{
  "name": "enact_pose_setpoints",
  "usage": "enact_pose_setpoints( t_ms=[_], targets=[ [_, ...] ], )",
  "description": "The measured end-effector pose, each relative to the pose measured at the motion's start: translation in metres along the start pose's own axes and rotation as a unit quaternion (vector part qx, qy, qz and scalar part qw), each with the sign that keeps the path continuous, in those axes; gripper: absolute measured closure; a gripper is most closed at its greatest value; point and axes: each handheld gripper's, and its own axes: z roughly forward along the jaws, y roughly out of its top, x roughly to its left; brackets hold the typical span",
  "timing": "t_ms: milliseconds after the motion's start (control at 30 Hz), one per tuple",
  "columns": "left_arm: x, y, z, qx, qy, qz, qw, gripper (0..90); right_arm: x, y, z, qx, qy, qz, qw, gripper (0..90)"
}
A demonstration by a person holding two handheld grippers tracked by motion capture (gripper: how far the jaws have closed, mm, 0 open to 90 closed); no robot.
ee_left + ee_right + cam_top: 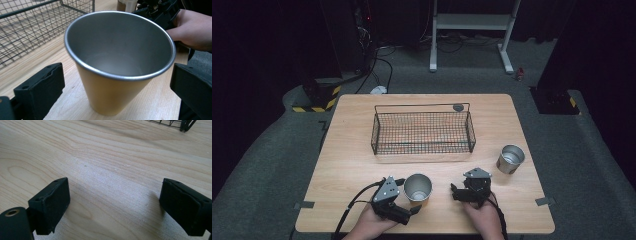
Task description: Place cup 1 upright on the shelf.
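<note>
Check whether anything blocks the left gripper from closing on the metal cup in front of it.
Nothing visible does. The metal cup stands upright on the table between the open jaws of the left gripper, with bare wood on both sides.

The cup point(117, 62) between the left gripper point(117, 92) jaws is yellow-orange outside and dull silver inside. Both grippers are black. The table point(105, 152) under the right gripper point(113, 207) is pale wood with wavy grain. The basket point(422, 132) beyond is black wire mesh.

near cup point(117, 62): brushed metal, dull sheen inside, rolled rim. table point(105, 157): pale wood, smooth, visible grain. basket point(422, 132): thin dark wire mesh. gripper jaws: matt black plastic.
</note>
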Motion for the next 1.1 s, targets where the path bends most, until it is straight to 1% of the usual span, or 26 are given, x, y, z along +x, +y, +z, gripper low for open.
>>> enact_pose_setpoints(
  t_ms=[233, 300, 533, 767, 867, 933, 1033, 1100],
  targets=[
    [0.000, 0.001, 0.007, -0.006, -0.006, -0.002, 1.0000, 0.5, 0.000, 0.000, 0.000, 0.000, 0.000, 0.000, 1.0000, 9.4],
    [0.000, 0.002, 0.011, -0.010, -0.007, -0.001, 0.9999, 0.5, 0.000, 0.000, 0.000, 0.000, 0.000, 0.000, 1.0000, 9.4],
    [0.002, 0.003, 0.017, -0.021, -0.012, -0.005, 0.9997, 0.6, 0.000, 0.000, 0.000, 0.000, 0.000, 0.000, 1.0000, 9.4],
    [0.000, 0.003, 0.020, -0.022, -0.012, -0.001, 0.9997, 0.6, 0.000, 0.000, 0.000, 0.000, 0.001, -0.001, 1.0000, 9.4],
    [0.001, 0.003, 0.021, -0.022, -0.018, -0.010, 0.9995, 0.7, 0.000, 0.000, 0.000, 0.000, 0.001, -0.001, 1.0000, 9.5],
    [0.003, 0.002, 0.020, -0.025, -0.014, -0.008, 0.9996, 0.8, 0.000, 0.000, 0.000, -0.001, 0.002, 0.000, 1.0000, 9.7],
    [0.003, 0.001, 0.021, -0.027, -0.015, -0.012, 0.9995, 1.3, 0.000, 0.000, 0.000, -0.001, 0.002, 0.000, 1.0000, 9.7],
    [0.003, 0.000, 0.022, -0.024, -0.013, -0.008, 0.9996, 1.7, 0.000, 0.000, 0.000, -0.001, 0.002, 0.000, 1.0000, 9.7]
  ],
)
